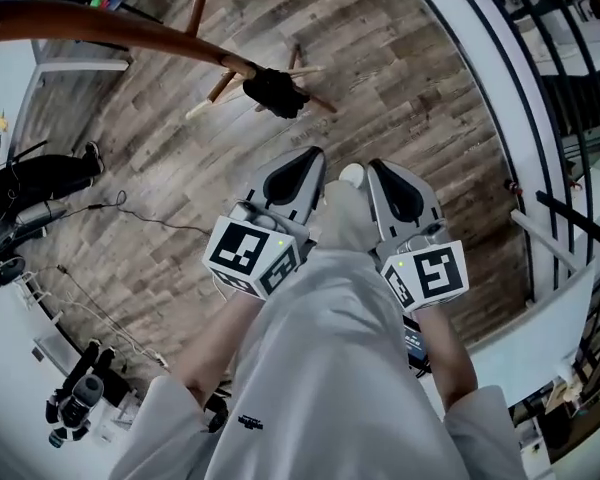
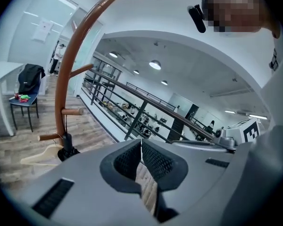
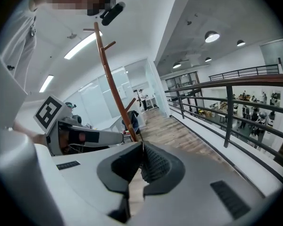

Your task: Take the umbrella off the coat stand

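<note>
A small black folded umbrella [image 1: 275,91] hangs low on the curved brown coat stand [image 1: 130,30], among its wooden pegs. In the left gripper view the umbrella [image 2: 67,150] is at the lower left of the stand [image 2: 66,74], well beyond the jaws. My left gripper [image 1: 313,154] and right gripper [image 1: 377,165] are side by side over the wooden floor, short of the umbrella. Both are shut, and nothing is between their jaws. The left gripper [image 2: 141,144] points past the stand's right side. The right gripper [image 3: 142,147] points roughly at the stand [image 3: 114,86].
A pale wooden hanger [image 2: 41,157] hangs beside the umbrella. A black metal railing [image 1: 540,118] runs along the right. A chair with a dark jacket [image 2: 29,79] stands by a white table. Camera gear [image 1: 75,398] and cables lie on the floor at the left. My own leg [image 1: 330,348] is between the grippers.
</note>
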Tool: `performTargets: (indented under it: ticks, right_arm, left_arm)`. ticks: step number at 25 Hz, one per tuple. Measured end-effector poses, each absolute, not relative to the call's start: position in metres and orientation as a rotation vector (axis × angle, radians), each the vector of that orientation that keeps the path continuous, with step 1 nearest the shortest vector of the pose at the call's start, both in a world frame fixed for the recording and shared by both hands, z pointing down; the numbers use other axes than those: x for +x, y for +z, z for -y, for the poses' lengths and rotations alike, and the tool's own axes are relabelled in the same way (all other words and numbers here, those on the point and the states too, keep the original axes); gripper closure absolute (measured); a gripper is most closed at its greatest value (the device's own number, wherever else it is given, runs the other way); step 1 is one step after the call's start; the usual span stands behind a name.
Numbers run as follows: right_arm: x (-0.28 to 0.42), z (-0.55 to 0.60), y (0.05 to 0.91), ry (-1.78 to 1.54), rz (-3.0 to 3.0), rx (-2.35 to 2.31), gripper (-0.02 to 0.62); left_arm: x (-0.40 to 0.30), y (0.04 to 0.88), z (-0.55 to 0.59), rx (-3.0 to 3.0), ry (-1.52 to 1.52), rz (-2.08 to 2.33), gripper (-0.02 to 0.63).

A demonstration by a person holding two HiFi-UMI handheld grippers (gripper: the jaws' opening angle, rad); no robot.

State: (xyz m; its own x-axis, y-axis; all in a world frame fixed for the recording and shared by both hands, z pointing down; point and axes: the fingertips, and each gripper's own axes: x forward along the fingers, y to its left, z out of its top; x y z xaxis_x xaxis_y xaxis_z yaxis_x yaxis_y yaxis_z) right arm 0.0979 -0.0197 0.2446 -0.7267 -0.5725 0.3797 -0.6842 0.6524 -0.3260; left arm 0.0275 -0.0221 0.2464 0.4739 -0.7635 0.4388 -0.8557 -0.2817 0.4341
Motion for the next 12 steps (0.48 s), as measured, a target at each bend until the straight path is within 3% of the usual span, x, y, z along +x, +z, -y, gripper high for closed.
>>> performTargets:
  ticks: [12]
  right_arm:
    - [0.074, 0.028, 0.297, 0.601, 2.663, 0.771, 0.560]
  left_arm:
    - [0.007, 0.310, 0.019, 1.940, 0.235, 1.540, 0.580]
